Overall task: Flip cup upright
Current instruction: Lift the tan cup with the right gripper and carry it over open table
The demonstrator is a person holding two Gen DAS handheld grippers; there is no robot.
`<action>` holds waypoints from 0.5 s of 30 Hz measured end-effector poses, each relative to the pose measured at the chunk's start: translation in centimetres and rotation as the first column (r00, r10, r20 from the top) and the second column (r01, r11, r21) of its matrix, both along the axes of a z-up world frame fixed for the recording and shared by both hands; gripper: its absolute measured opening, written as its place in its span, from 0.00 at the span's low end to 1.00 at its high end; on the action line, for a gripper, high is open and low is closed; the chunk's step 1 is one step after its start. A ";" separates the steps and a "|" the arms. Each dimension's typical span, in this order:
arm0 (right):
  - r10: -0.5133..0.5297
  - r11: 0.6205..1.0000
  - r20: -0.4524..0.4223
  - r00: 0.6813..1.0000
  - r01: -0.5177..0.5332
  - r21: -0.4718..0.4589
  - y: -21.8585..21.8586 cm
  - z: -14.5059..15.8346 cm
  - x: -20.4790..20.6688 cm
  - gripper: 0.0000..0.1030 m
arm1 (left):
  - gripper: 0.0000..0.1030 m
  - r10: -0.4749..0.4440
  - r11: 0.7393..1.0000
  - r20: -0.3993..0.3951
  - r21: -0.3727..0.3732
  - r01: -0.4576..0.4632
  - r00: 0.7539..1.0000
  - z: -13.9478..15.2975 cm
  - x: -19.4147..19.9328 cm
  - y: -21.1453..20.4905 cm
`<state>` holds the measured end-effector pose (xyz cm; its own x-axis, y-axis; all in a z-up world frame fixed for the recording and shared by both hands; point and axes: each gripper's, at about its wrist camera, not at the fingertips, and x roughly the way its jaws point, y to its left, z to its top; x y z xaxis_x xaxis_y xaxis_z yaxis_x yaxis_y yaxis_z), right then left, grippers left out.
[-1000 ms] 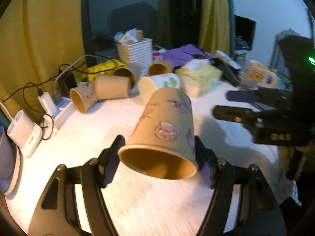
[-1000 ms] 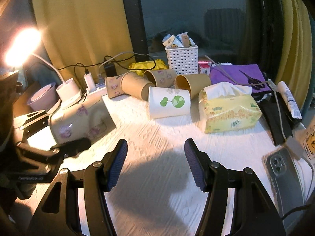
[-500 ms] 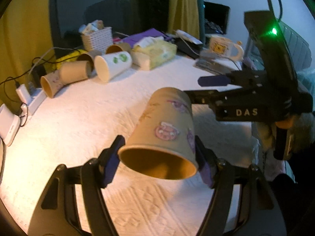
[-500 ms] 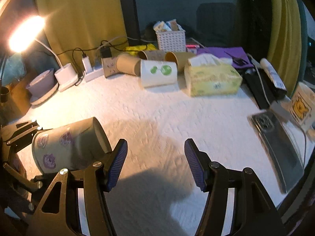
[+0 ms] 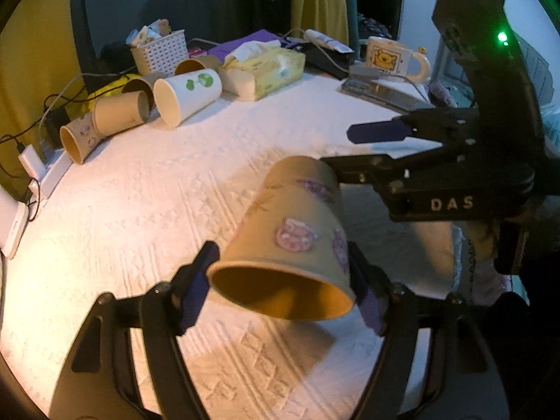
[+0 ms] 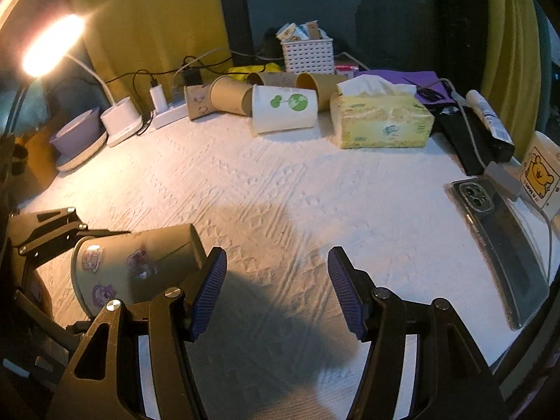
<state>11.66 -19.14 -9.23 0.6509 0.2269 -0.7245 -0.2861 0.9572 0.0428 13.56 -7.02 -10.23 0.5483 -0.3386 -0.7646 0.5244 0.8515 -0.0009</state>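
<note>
The left gripper (image 5: 280, 280) is clamped on the cup (image 5: 294, 241), its blue pads pressing the wall on either side near the rim. The cup is held in the air above the white cloth (image 5: 147, 217), on its side and tilted, its open mouth facing the left wrist camera and its base pointing away toward the right gripper (image 5: 353, 147). In the right wrist view the same cup (image 6: 140, 266) shows at lower left, pink and purple stickers on its wall, with the black frame of the left gripper (image 6: 45, 231) around it.

The right gripper (image 6: 276, 294) is spread wide with nothing between its fingers; it hangs over bare cloth (image 6: 280, 189), and its left pad (image 6: 206, 290) sits just beside the cup's base. From the left wrist view its lower finger reaches close to the cup's base; whether they touch cannot be told.

At the far edge several cups lie on their sides in a cluster: a white cup (image 6: 283, 108) with green print in front, brown cups (image 6: 227, 94) behind and beside it. A yellow tissue box (image 6: 381, 119) lies just right of the white cup, and a white basket (image 6: 308, 52) stands behind the cluster. A phone (image 6: 504, 245) lies near the right edge, next to a mug (image 6: 539, 171) with a yellow bear. A lit lamp (image 6: 52, 45) stands at the left, with chargers and cables (image 6: 164, 91) near it. The cloth under and between the two grippers is open.
</note>
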 end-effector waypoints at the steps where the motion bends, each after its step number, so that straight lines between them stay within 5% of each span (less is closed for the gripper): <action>1: 0.005 1.000 -0.001 1.000 -0.005 -0.002 0.2 0.0 -0.1 0.62 | 0.72 0.002 1.000 0.000 0.010 -0.002 1.000 0.0 -0.1 0.1; 6: 0.024 1.000 -0.006 1.000 -0.024 -0.014 1.1 -0.1 -0.5 0.62 | 0.83 0.025 0.999 0.001 0.021 -0.025 1.000 0.0 -0.7 1.0; 15: 0.071 0.997 0.001 0.997 -0.071 -0.032 2.9 0.6 -1.8 0.62 | 0.84 0.154 0.988 0.017 0.015 -0.154 0.988 0.7 -2.3 4.6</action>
